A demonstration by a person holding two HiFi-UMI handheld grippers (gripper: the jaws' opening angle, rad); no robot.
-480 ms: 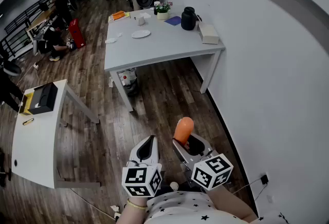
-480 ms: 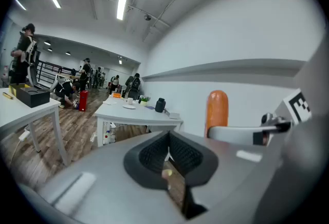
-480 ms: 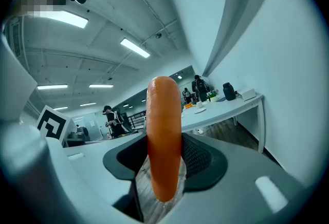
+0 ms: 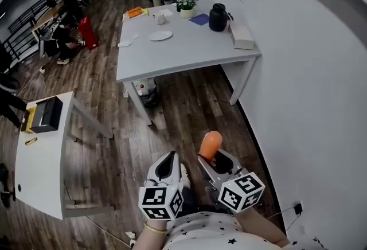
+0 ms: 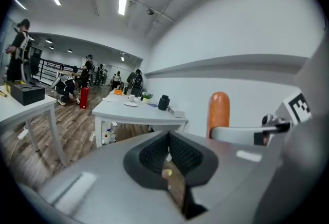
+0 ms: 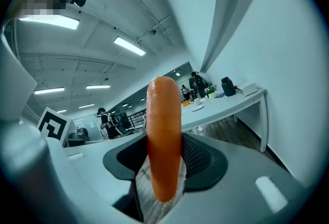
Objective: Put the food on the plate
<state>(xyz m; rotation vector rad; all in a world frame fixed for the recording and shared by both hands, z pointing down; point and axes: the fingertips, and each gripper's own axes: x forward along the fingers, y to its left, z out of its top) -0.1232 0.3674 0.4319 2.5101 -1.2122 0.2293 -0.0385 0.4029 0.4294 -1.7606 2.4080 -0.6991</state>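
My right gripper point(image 4: 211, 158) is shut on an orange sausage point(image 4: 210, 145), which stands upright out of its jaws over the wooden floor. The right gripper view has the sausage point(image 6: 164, 141) filling the middle, pinched low between the dark pads. Beside it on the left, my left gripper point(image 4: 166, 165) is shut with nothing in it; its own view has the jaws meeting at a point point(image 5: 168, 141) and the sausage point(image 5: 219, 110) off to the right. A small white plate point(image 4: 160, 36) lies on the grey table point(image 4: 172, 59) far ahead, well apart from both grippers.
On the grey table stand a black jug point(image 4: 217, 17), a white box point(image 4: 243, 36), a potted plant point(image 4: 186, 8) and a cup point(image 4: 161, 19). A white desk point(image 4: 40, 163) with a black box point(image 4: 46, 114) is at left. A white wall point(image 4: 309, 100) runs along the right. People stand far back.
Both grippers and the sausage have shifted slightly right and down in the head view, and the table sits a little further right. The grip on the sausage is unchanged.
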